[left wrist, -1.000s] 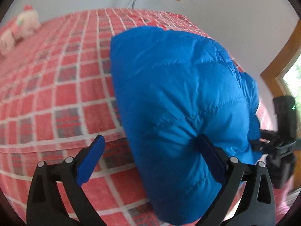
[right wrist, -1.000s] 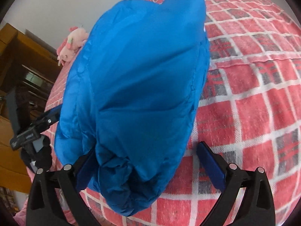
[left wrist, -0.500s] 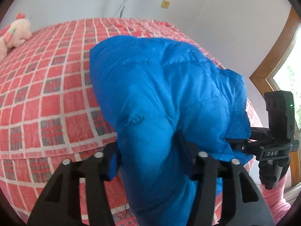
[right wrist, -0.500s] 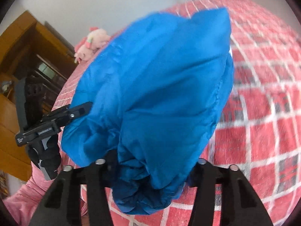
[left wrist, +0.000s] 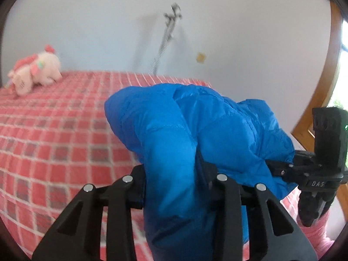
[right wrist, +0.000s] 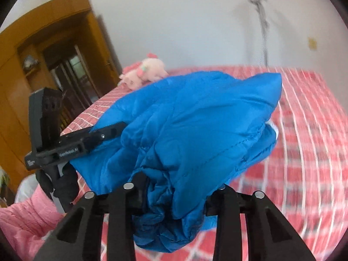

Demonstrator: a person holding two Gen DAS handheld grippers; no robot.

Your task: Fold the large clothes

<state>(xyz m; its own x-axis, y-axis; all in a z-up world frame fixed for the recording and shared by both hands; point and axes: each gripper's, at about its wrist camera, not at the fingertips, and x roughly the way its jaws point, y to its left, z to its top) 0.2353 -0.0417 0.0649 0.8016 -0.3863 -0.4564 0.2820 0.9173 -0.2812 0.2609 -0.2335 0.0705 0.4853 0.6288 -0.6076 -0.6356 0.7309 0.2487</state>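
A puffy blue jacket (left wrist: 217,126) is bunched up and lifted above the red checked bed (left wrist: 54,130). My left gripper (left wrist: 171,174) has a thick fold of it between its jaws, which are closing and pressing into the fabric. In the right wrist view the jacket (right wrist: 195,119) hangs from my right gripper (right wrist: 176,191), whose jaws are also closing on a crumpled edge. Each gripper shows in the other's view: the right gripper (left wrist: 282,169) clamps the jacket's right side, and the left gripper (right wrist: 102,134) clamps its left side. The jacket's lower part is hidden behind the fingers.
A pink plush toy (left wrist: 34,71) lies at the bed's far left by the white wall. A wooden window frame (left wrist: 326,97) stands at the right, and a wooden door (right wrist: 43,54) at the left. Pink sleeves (right wrist: 21,221) hold the grippers. A cable (left wrist: 165,43) hangs on the wall.
Both grippers went from wide open around the jacket's near edge to clamped on it. They have risen and tilted up, lifting the jacket off the bed.
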